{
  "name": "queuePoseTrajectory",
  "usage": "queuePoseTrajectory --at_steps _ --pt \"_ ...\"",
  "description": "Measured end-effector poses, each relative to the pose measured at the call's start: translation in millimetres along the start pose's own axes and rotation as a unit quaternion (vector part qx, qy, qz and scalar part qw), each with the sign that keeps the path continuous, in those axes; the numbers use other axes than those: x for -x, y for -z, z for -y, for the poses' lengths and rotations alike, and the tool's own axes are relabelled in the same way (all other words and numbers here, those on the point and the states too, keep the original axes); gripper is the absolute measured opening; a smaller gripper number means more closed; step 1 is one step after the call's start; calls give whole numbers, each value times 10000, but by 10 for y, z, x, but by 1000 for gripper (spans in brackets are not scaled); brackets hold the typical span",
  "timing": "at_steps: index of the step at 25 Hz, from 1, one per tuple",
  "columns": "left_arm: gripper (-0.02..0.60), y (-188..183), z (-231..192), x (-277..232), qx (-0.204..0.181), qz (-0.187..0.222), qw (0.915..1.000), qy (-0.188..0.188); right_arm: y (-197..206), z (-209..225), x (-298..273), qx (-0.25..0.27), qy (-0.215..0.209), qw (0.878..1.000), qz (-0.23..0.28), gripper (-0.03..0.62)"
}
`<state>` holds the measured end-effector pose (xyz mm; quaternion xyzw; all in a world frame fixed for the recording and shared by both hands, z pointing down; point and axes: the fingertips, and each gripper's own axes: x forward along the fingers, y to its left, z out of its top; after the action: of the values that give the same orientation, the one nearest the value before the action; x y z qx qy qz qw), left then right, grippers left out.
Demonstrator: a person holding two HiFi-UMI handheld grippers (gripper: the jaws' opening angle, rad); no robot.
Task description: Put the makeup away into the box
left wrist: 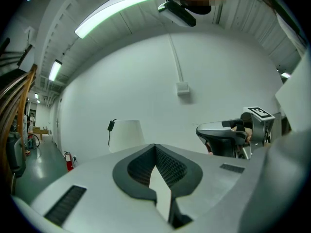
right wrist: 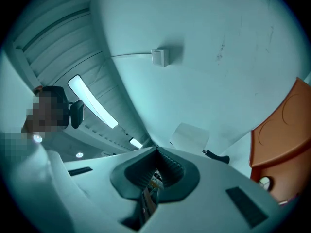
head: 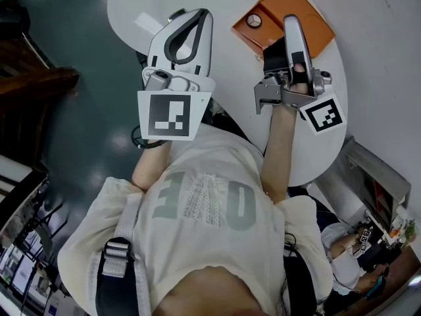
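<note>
Head view: a white round worktop (head: 230, 71) seen from above, with the person's pale shirt (head: 204, 203) filling the near half of the picture. The left gripper (head: 202, 14) is held over the left part of the worktop and the right gripper (head: 289, 21) over its right part; both point toward the far side. An orange box (head: 299, 8) lies at the far right of the worktop, and the tips of the right gripper overlap its near edge in this view. A small round white piece (head: 253, 20) sits at the near left corner of the box; whether it is makeup or a clasp cannot be told.

Left gripper view: the jaws are clenched together with nothing between them; the right gripper shows at the right.

Right gripper view: the jaws are pressed together, and no thing can be made out between them. The box stands at the right edge, with the round piece low beside it.
</note>
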<state>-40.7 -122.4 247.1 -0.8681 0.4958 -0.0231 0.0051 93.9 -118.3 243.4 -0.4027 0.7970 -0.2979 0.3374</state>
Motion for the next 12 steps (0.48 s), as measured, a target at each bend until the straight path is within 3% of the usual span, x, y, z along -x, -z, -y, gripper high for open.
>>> queuePoseTrajectory --at_steps 4,6,8,12 --pt "6 87 -173 56 58 -120 9994 -313 260 22 -203 226 91 9989 -401 5" --pt "7 146 -295 84 63 -182 9987 -476 485 98 -353 765 352 9939 -714 5" --pt "6 198 -425 124 82 -218 9979 -612 780 192 -510 1441 597 9812 -1133 10" --pt "8 355 -704 262 152 -400 9950 -897 1571 450 -804 2461 899 9403 -2172 279"
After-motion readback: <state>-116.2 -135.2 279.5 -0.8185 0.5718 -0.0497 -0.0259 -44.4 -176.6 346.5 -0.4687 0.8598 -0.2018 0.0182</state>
